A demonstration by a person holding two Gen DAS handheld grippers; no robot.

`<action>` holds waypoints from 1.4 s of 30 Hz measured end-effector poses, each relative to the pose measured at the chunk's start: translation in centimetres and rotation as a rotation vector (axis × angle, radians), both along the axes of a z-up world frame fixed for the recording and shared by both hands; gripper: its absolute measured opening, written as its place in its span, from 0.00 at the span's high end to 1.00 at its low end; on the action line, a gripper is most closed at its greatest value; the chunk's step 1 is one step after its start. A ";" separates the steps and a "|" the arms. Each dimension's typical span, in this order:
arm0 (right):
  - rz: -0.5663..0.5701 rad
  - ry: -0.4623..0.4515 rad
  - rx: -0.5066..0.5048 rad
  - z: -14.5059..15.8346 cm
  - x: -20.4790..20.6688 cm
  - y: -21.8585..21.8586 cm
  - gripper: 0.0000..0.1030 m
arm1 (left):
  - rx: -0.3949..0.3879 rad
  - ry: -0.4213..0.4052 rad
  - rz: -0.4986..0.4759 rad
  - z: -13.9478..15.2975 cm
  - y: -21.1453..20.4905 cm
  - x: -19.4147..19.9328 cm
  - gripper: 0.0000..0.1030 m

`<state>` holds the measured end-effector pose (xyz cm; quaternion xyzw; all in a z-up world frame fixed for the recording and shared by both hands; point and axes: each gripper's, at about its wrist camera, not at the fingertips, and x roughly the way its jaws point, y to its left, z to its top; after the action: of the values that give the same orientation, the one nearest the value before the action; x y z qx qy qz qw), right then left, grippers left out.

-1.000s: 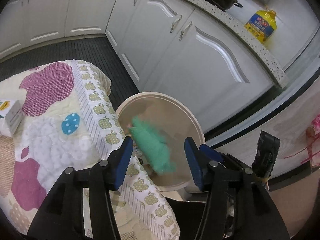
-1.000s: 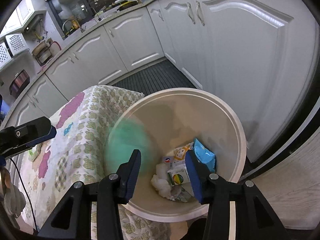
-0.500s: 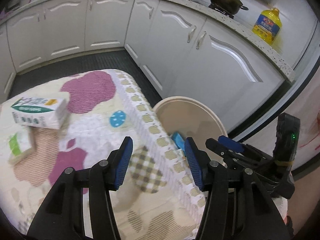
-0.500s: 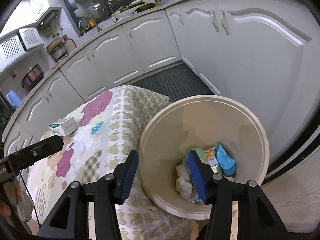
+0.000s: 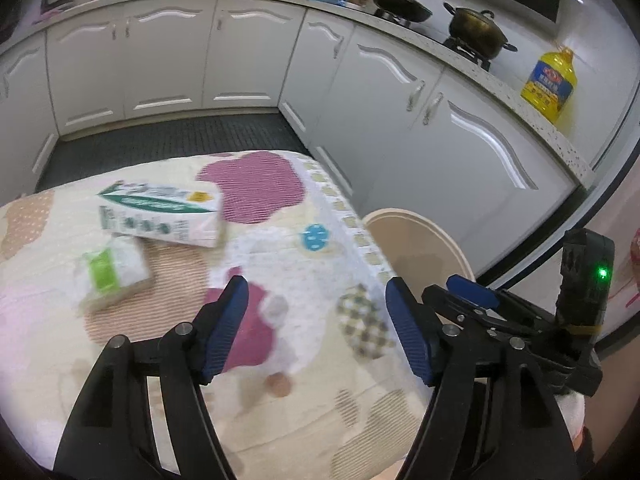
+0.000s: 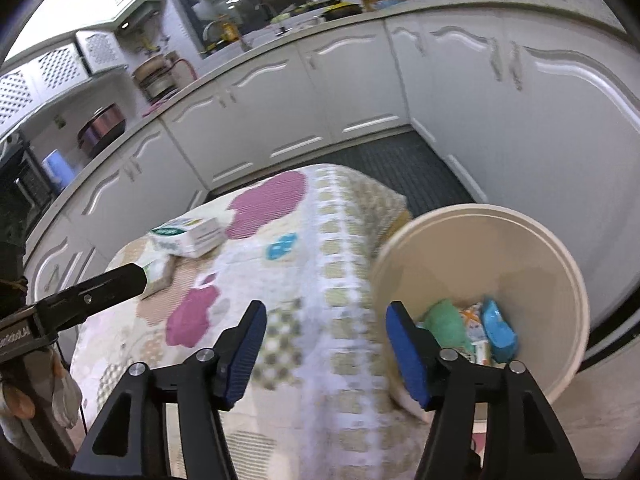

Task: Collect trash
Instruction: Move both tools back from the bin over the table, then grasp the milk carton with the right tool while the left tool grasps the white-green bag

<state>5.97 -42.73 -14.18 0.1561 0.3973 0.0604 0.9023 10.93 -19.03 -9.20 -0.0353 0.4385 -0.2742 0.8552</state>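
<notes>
A green-and-white carton (image 5: 160,214) (image 6: 188,236) lies on the patterned tablecloth (image 5: 280,280) (image 6: 328,264). A small white-and-green packet (image 5: 112,272) (image 6: 160,274) sits beside it, nearer me. My left gripper (image 5: 316,332) hovers over the cloth, jaws opening, nothing between them. My right gripper (image 6: 324,346) hangs over the table's right edge, jaws opening and empty too. The cream bin (image 6: 520,240) (image 5: 416,232) stands right of the table. Inside it lie a green wad (image 6: 444,326), a blue packet (image 6: 498,334) and other wrappers.
White kitchen cabinets (image 5: 400,120) ring the table, with a dark floor mat (image 5: 168,148) between them. Pots (image 5: 476,32) and a yellow oil bottle (image 5: 548,84) stand on the counter. The right gripper's body (image 5: 520,320) shows at the right of the left wrist view.
The green wad fell from the left gripper into the bin. Both grippers swung left from over the bin toward the table and their jaws widened. The carton and packet came into view.
</notes>
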 end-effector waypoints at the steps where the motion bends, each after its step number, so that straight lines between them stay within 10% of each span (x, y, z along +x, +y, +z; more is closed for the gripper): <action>1: 0.017 0.001 0.003 0.1 0.2 0.7 0.38 | 0.004 0.006 0.005 -0.1 1.1 0.2 0.32; 13: 0.243 -0.018 -0.031 1.1 5.8 8.4 0.28 | 0.045 0.038 0.005 -2.6 12.4 3.0 0.24; 31: 0.728 0.068 -0.050 -2.7 21.7 16.5 0.16 | 0.140 0.106 -0.235 -5.5 11.6 9.3 0.24; 36: 0.731 0.091 -0.071 -3.8 21.9 17.3 0.42 | 0.136 0.110 -0.242 -5.6 11.6 10.3 0.24; 42: 0.616 0.064 -0.097 -2.5 17.7 14.4 0.50 | 0.215 0.091 -0.275 -6.2 9.7 10.9 0.24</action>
<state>23.70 -28.30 -16.68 -0.0131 0.4566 0.3067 0.8350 21.80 -9.29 -15.36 0.1045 0.5043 -0.3382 0.7876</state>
